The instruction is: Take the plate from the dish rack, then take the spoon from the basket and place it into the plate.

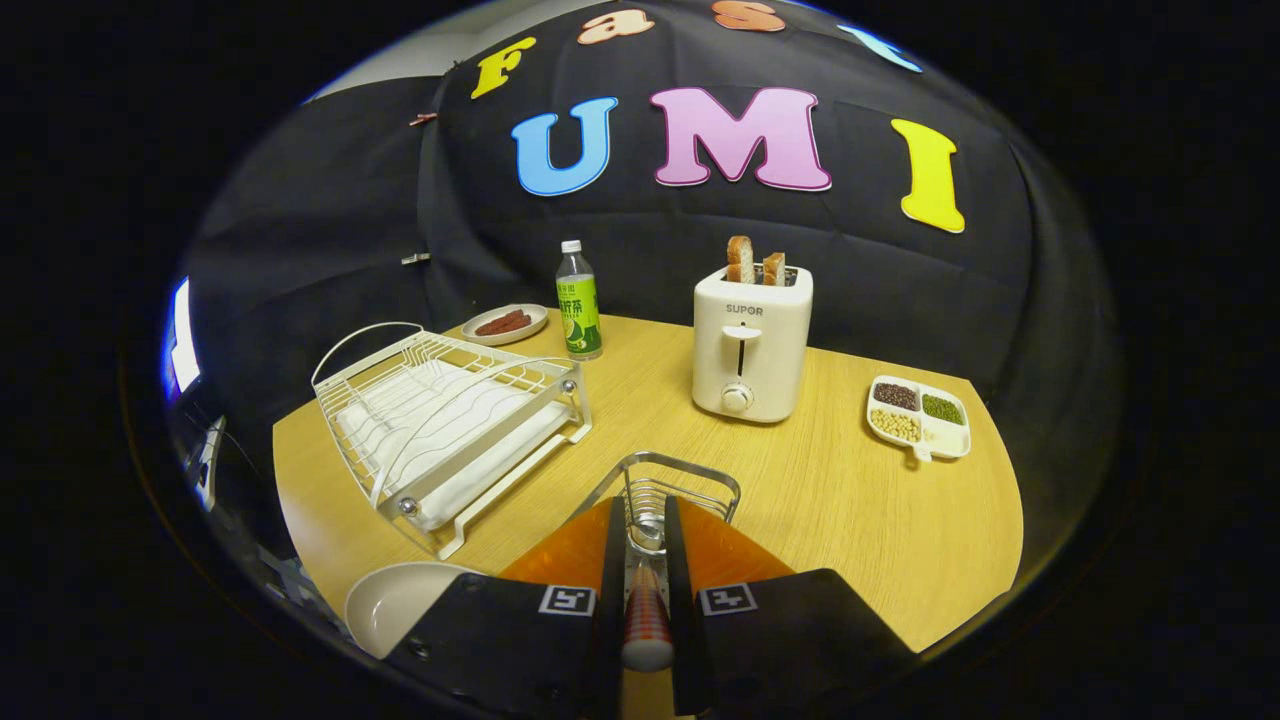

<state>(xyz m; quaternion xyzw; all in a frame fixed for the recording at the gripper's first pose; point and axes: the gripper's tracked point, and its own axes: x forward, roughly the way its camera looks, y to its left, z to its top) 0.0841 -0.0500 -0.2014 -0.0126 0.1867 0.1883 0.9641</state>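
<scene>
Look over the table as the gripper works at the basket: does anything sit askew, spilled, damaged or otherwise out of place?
Nothing stands out. The dish rack, bottle, toaster and divided dish sit upright and tidy, nothing spilled. The plate lies flat on the table, and the gripper is shut on the spoon at the basket.

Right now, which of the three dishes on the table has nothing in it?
The round white plate just left of the gripper, which is shut on the spoon. The small plate by the bottle holds sausages; the divided dish holds beans.

Fisheye cam on gripper (644, 560) — fwd along jaws, low over table (850, 500) — booth wall beyond.
</scene>
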